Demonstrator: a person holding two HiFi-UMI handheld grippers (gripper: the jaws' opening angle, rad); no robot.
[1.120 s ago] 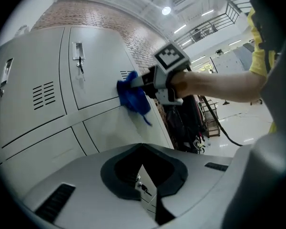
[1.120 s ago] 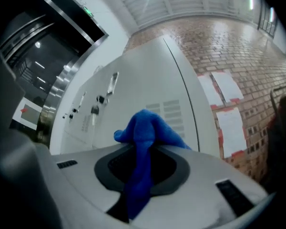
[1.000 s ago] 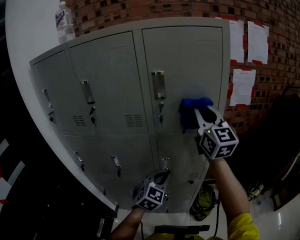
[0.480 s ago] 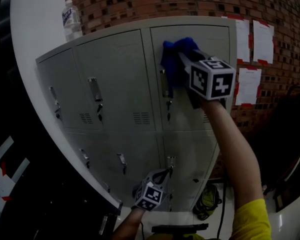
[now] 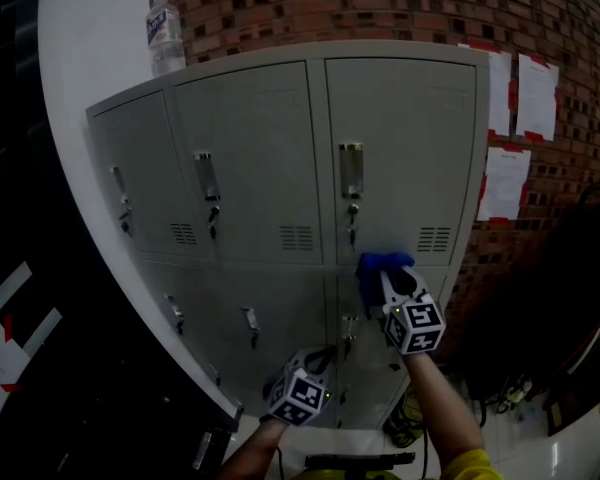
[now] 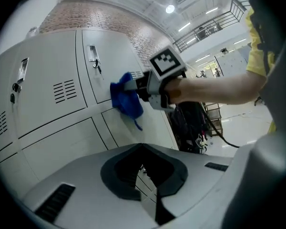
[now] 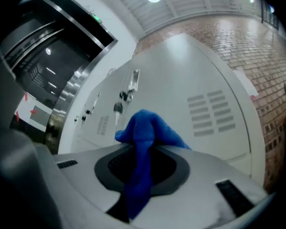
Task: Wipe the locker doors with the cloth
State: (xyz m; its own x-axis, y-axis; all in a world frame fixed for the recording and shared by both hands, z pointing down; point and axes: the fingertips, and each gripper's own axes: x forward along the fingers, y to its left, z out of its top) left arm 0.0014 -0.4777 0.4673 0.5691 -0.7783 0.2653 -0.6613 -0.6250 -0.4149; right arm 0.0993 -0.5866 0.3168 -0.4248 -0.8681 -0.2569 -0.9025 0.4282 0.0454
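Observation:
The grey lockers (image 5: 400, 148) stand in two rows of doors. My right gripper (image 5: 388, 280) is shut on a blue cloth (image 5: 378, 268) and presses it against the seam below the upper right door, under the vent slots. In the right gripper view the cloth (image 7: 145, 132) bulges out past the right gripper (image 7: 143, 149) toward the door. My left gripper (image 5: 325, 351) hangs low in front of the lower doors, shut and holding nothing. From the left gripper view, the left gripper (image 6: 143, 149) looks at the cloth (image 6: 126, 99) and the right gripper (image 6: 132, 86) against the door.
A water bottle (image 5: 163, 33) stands on top of the lockers at the left. Papers (image 5: 505, 183) are taped to the brick wall on the right. A dark bulky object (image 5: 570, 298) stands at the right, and a bag (image 5: 410, 413) lies on the floor below.
My right gripper swept the cloth up to the top of the upper right door, then down to its bottom edge. The left gripper has stayed where it was.

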